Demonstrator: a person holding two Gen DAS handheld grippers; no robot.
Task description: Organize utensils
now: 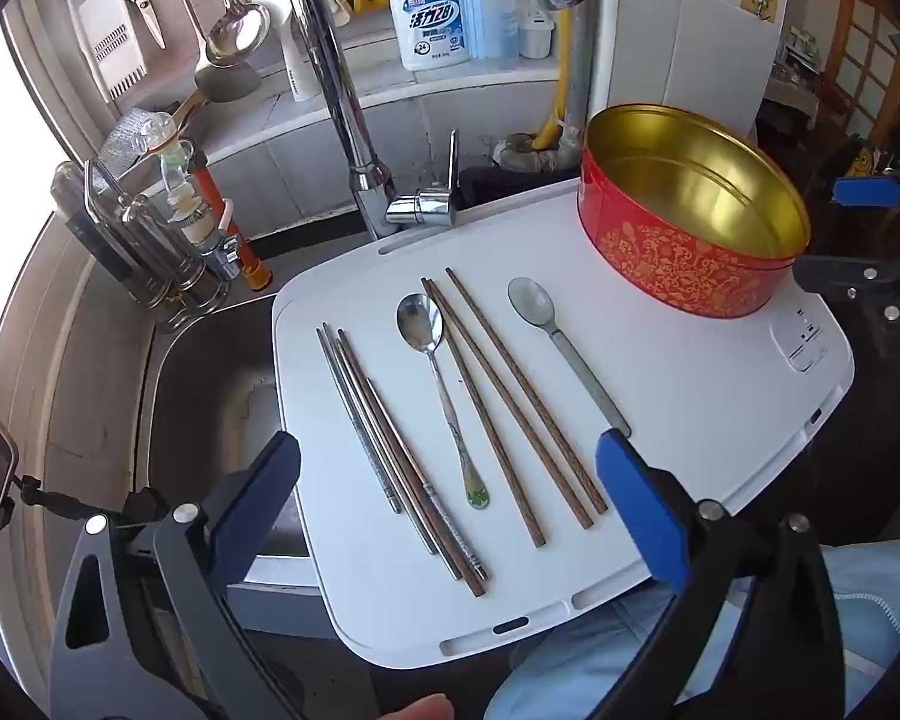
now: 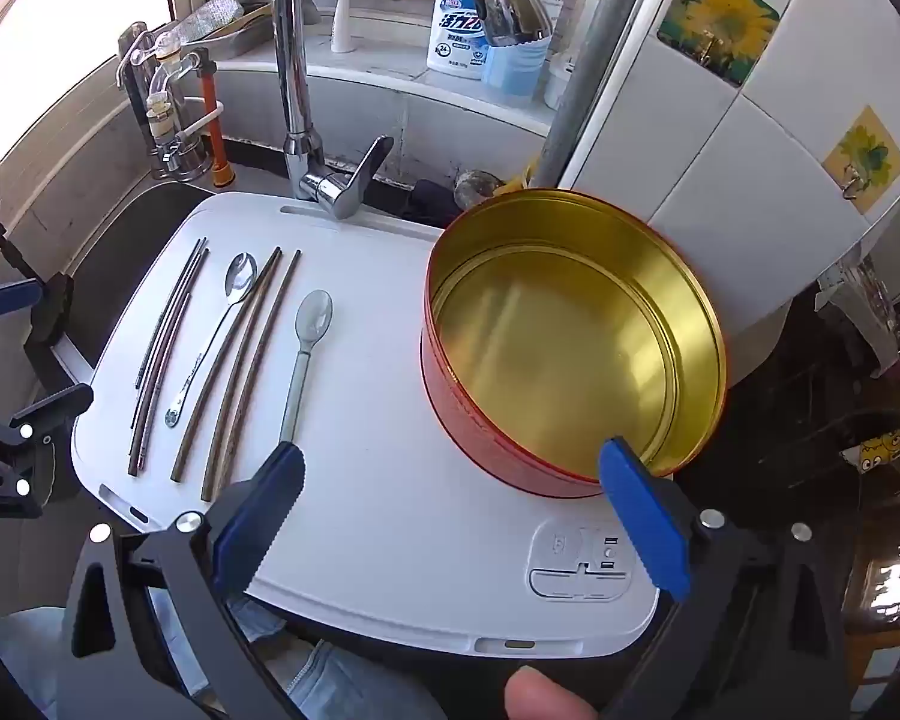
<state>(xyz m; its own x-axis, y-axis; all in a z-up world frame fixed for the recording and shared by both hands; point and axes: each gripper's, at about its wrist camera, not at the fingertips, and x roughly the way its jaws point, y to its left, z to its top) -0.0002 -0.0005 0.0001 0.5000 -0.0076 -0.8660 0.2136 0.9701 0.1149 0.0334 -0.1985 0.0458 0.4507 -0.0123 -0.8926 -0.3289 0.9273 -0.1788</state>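
While both grippers are hovering wide open and empty, nothing is sitting in the tin yet.

With its jaws gaping, the left gripper (image 1: 447, 504) is facing the metal chopsticks (image 1: 360, 420), patterned spoon (image 1: 435, 372), wooden chopsticks (image 1: 510, 396) and plain spoon (image 1: 561, 342), all lying just ahead of it on the white board (image 1: 720, 396); the right gripper (image 2: 450, 510) is pointing at the red tin (image 2: 570, 348) ahead to its right. Thin, slick sticks lying close together are risking a pinch that grabs two or rolls one toward the sink (image 1: 210, 396) beyond the left finger.
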